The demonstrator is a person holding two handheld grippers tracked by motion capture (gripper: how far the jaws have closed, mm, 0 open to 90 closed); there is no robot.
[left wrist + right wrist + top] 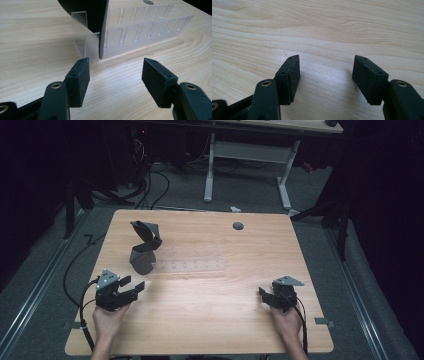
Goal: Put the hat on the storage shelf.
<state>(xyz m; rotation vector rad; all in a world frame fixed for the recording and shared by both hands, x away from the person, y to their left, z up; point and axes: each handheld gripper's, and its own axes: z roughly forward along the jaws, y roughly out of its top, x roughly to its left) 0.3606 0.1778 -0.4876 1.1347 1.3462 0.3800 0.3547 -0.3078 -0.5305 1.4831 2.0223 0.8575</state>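
A clear plastic rack (192, 265) with several slots lies across the middle of the wooden table (215, 320). A dark grey disc-like piece (142, 257) stands in the rack's left end, with a folded dark piece (146, 234) on top of it. In the left gripper view the rack (140, 32) and the dark disc's edge (101, 30) sit just ahead of the jaws. My left gripper (134, 286) rests near the front left, open and empty (115, 75). My right gripper (263, 294) rests at the front right, open over bare wood (325, 72).
A small round grey grommet (238, 225) is set in the table near its far edge. Beyond the table stand a white desk frame (247, 165) and cables on the floor (150, 185). A cable (75, 270) hangs off the table's left side.
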